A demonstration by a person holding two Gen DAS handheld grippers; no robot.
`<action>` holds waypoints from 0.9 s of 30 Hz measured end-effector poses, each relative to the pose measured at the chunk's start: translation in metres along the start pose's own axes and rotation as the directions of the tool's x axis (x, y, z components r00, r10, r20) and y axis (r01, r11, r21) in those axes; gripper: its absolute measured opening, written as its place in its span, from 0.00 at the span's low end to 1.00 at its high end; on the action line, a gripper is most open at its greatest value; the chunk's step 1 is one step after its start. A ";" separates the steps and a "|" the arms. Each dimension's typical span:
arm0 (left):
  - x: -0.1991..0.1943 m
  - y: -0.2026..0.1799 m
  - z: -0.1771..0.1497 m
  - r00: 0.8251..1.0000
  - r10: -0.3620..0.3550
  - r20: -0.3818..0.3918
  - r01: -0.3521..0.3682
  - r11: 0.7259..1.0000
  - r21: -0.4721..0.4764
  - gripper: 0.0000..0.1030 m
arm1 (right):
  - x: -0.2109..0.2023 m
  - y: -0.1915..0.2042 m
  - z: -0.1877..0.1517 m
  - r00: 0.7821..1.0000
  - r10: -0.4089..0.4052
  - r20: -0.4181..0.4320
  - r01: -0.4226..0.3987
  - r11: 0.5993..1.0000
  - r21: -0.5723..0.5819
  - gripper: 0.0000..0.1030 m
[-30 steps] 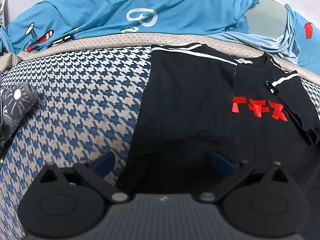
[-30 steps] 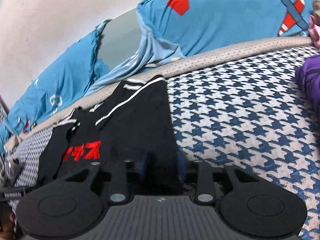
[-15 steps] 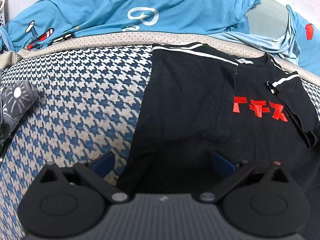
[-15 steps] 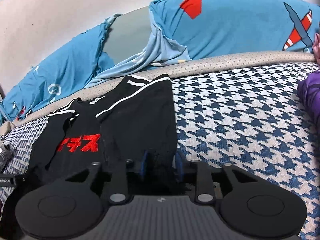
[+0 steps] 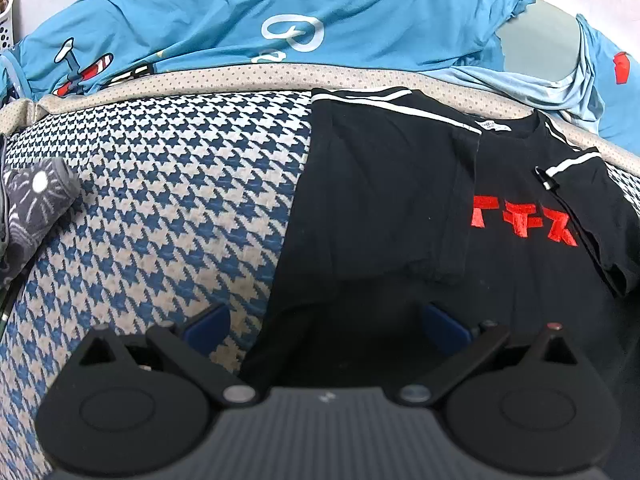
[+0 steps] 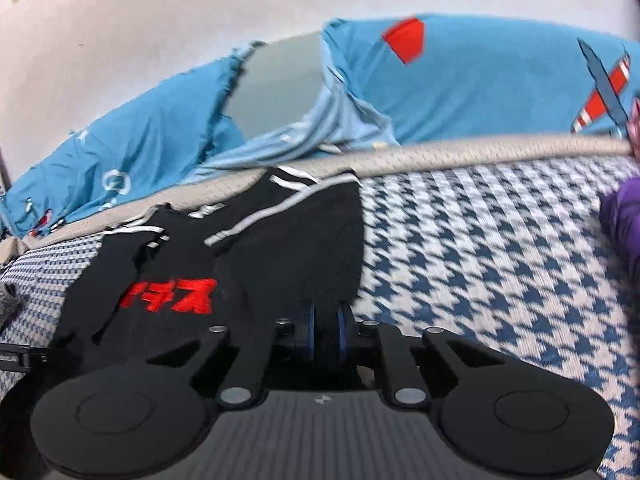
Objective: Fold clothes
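A black T-shirt (image 5: 400, 208) with red lettering (image 5: 524, 222) is lying flat on the houndstooth mattress (image 5: 168, 216), its collar toward the far edge where a beige border (image 5: 240, 76) is running under blue bedding (image 5: 280, 12). Both sleeves and side panels are already lying folded inward over the chest, so the narrowing folds look done and the lengthwise fold seems to be the step in hand. The left gripper (image 5: 326, 322) is hovering over the near hem at the shirt's left side with its jaws standing wide apart and nothing pinched between them. The right gripper (image 6: 325, 330) is sitting at the near hem on the shirt's right side, its jaws closing around dark cloth; how firmly the pads are biting is hard to judge through the blur. A purple garment (image 6: 624, 232) is lying toward the mattress's right edge and a grey patterned item (image 5: 36, 204) toward its left edge. The next move probably calls for the left gripper to pinch the hem as well, so both corners can be carried evenly toward the collar without skewing the folded sides.
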State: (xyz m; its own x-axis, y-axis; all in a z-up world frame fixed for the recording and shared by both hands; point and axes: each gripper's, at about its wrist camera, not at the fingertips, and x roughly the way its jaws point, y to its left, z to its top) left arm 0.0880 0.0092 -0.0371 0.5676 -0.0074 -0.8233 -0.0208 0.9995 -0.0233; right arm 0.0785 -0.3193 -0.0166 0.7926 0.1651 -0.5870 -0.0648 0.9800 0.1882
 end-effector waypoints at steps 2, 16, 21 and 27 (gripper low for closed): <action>-0.001 0.001 0.000 1.000 0.001 0.001 -0.001 1.000 0.001 1.00 | -0.005 0.005 0.004 1.000 0.006 0.019 -0.006 1.000 -0.005 0.11; -0.001 0.003 0.001 1.000 0.002 -0.003 -0.002 1.000 -0.004 1.00 | 0.007 -0.009 -0.001 1.000 -0.008 -0.029 0.010 0.998 0.062 0.14; 0.000 0.001 0.001 1.000 0.003 -0.006 -0.003 1.000 -0.002 1.00 | 0.010 -0.021 -0.004 0.999 0.002 -0.053 0.003 0.996 0.092 0.29; 0.001 -0.001 0.000 1.000 0.008 -0.011 -0.008 1.000 0.006 1.00 | 0.013 -0.023 -0.006 0.999 0.018 -0.032 -0.014 0.995 0.101 0.32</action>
State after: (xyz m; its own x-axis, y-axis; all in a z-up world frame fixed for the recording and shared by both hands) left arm 0.0887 0.0084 -0.0381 0.5585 0.0007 -0.8295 -0.0207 0.9997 -0.0130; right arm 0.0868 -0.3393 -0.0340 0.7716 0.1858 -0.6083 -0.0145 0.9613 0.2752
